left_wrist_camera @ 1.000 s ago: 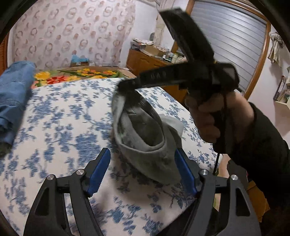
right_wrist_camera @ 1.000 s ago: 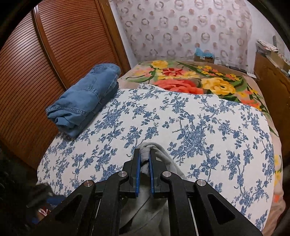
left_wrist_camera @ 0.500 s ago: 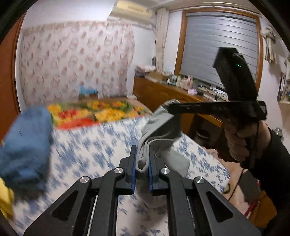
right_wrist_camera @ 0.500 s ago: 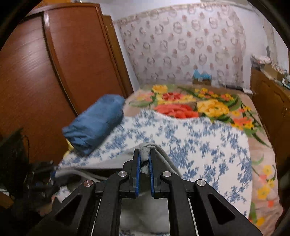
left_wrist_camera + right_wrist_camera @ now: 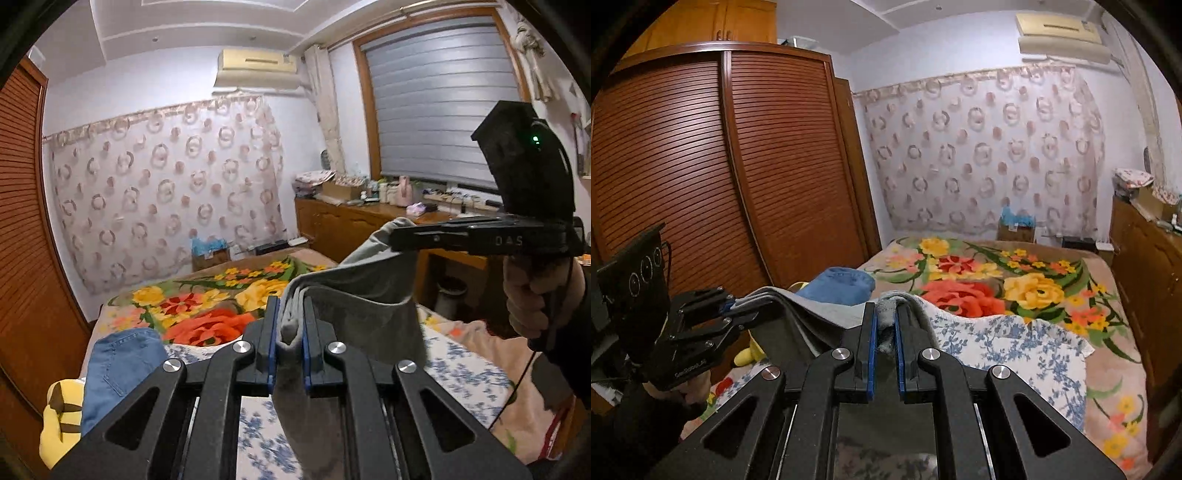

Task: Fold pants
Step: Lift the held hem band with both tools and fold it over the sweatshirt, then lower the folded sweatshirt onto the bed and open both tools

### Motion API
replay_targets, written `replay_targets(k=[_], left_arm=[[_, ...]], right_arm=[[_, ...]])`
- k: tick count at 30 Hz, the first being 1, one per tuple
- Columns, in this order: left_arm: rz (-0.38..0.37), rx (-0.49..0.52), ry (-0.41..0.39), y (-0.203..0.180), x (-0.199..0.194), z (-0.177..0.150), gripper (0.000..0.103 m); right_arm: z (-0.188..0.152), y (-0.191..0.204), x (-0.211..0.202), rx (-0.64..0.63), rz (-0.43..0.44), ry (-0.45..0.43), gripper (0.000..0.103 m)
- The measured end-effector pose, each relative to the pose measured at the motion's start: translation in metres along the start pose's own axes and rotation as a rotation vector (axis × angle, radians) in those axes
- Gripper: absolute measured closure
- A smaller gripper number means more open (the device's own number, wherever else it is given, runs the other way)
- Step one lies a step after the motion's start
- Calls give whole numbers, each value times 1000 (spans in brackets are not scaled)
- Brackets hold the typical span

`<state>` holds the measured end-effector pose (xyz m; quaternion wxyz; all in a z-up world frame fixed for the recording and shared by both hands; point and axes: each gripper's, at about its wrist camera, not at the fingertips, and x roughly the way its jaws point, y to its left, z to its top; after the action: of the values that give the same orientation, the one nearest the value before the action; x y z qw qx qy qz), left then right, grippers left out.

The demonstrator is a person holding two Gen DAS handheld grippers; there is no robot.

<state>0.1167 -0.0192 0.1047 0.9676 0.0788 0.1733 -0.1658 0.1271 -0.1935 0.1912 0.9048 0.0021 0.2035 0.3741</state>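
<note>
- Now the grey pants (image 5: 354,295) hang in the air above the bed (image 5: 1108,369), stretched between the two claws; one second ago they lay bunched on the blue-flowered sheet (image 5: 1015,343), gripped by the right claw only.
- The left claw (image 5: 289,343) is pressed together on a bunched edge of the pants. One second ago its jaws stood spread either side of the cloth; half a second ago they had closed.
- The right claw (image 5: 884,332) is pinching the other end of the same edge, as it was one second ago.
- Judgement: the lift is done and both ends are secured, so the garment is ready to be spread out or laid flat for the first fold. No fold is visible yet.
- The folded blue jeans (image 5: 838,286) lie on the bed beyond the pants, on the wardrobe (image 5: 701,166) side, apart from them. A yellow soft toy (image 5: 61,424) lies just beside the jeans.
- Hidden or unclear: the lower part of the pants drops behind both claw bodies, so whether the legs touch the bed cannot be told. Which part of the garment each claw grips is also unclear.
</note>
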Motion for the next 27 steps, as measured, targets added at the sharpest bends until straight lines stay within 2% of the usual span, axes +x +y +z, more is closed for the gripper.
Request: replay_targets(k=[4, 8, 12, 16, 19, 22, 27], left_arm=[[28, -6, 34, 28, 44, 10, 92], [41, -1, 36, 48, 73, 34, 92], [50, 43, -11, 51, 77, 61, 92], [45, 99, 7, 40, 73, 52, 92], [2, 117, 75, 25, 68, 15, 92], [-44, 130, 166, -1, 62, -42, 92], [-119, 59, 315, -36, 56, -114, 92]], right_arm=[[6, -23, 44, 22, 7, 32, 95], [37, -50, 88, 31, -7, 35, 95], [73, -66, 108, 16, -28, -29, 95], [80, -71, 105, 18, -45, -46, 95], [45, -68, 102, 32, -49, 28, 95], [-9, -62, 105, 52, -46, 144, 95], [-100, -54, 109, 97, -48, 341, 95]])
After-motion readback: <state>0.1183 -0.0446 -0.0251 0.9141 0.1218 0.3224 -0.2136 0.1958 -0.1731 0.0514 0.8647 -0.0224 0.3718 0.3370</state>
